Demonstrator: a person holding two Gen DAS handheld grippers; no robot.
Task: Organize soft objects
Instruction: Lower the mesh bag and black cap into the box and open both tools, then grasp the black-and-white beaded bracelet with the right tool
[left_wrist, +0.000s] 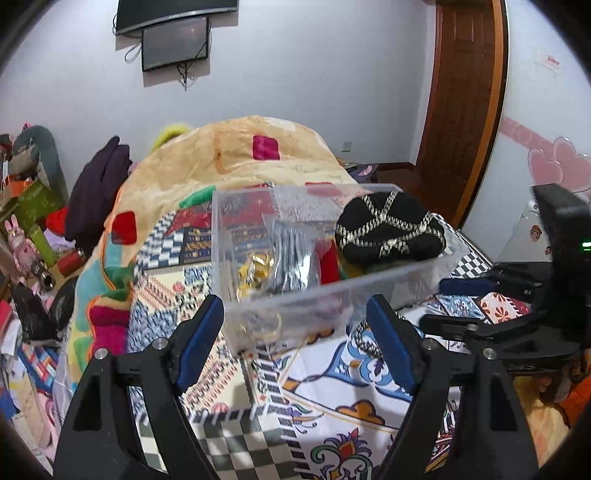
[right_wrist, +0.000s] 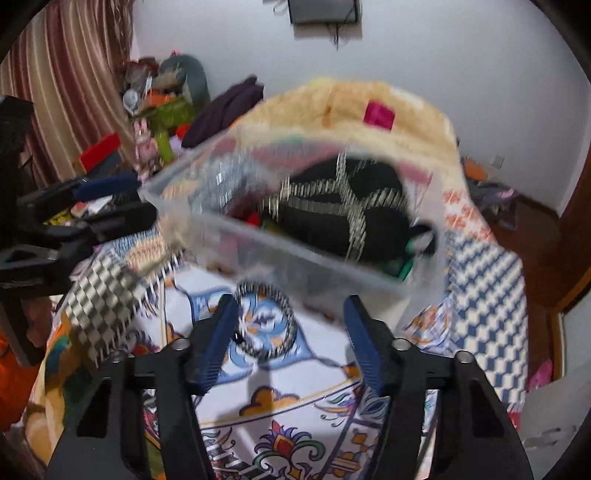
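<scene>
A clear plastic bin (left_wrist: 325, 291) stands on the patterned bedspread. It holds a black knit hat with silver stripes (left_wrist: 391, 229), a silver foil pouch (left_wrist: 295, 258) and red and yellow soft items. My left gripper (left_wrist: 295, 321) is open and empty, its jaws just before the bin's near wall. My right gripper (right_wrist: 291, 321) is open and empty in front of the same bin (right_wrist: 314, 254), which is blurred there. A black-and-white braided ring (right_wrist: 264, 321) lies on the bedspread between the right fingers. The right gripper also shows at the edge of the left wrist view (left_wrist: 461, 306).
A bunched yellow fleece blanket (left_wrist: 236, 155) rises behind the bin. A dark purple garment (left_wrist: 99, 192) lies at its left. Boxes, toys and bags (left_wrist: 33, 229) crowd the floor at left. A wooden door (left_wrist: 461, 92) stands at right.
</scene>
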